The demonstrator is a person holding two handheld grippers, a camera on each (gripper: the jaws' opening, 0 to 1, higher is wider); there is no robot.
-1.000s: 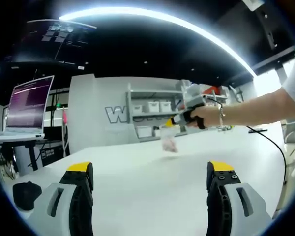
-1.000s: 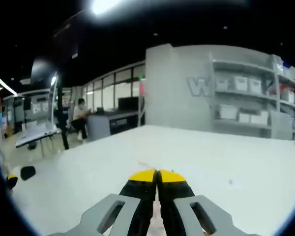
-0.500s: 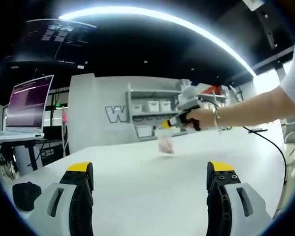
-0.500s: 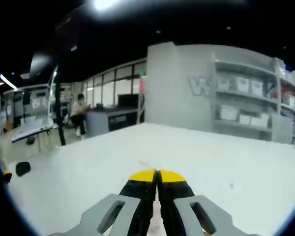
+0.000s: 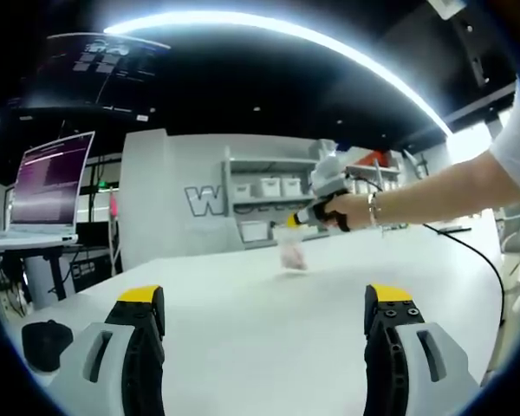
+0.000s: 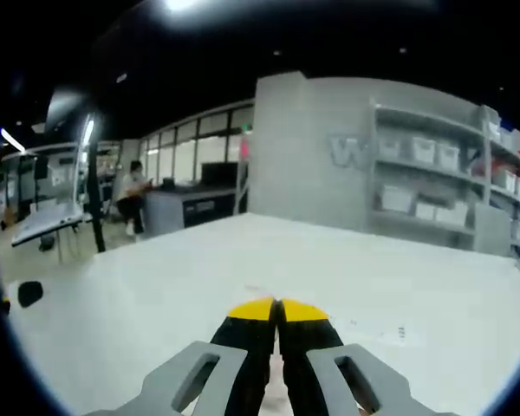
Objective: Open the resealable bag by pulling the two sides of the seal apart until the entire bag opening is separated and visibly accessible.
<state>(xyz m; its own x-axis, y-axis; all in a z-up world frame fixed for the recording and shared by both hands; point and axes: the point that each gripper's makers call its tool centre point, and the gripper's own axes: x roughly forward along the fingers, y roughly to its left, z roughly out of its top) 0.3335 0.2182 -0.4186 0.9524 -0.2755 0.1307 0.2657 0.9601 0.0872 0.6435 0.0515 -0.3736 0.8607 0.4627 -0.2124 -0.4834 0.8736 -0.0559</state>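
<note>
The small clear resealable bag hangs just above the white table in the left gripper view, its top pinched by my right gripper, which a hand brings in from the right. My left gripper sits low and near, its jaws wide open with nothing between them, well short of the bag. In the right gripper view my right gripper has its yellow tips pressed together. A pale sliver of the bag shows between the jaws lower down; the rest is hidden beneath them.
An open laptop stands on a stand at the left, with a black mouse-like object on the table near it. A black cable trails from the right hand. Shelves with white bins line the back wall. A person sits at a far desk.
My right gripper has carried the bag slightly to the left, and its own view has swung a little. The left gripper has stayed still and open.
</note>
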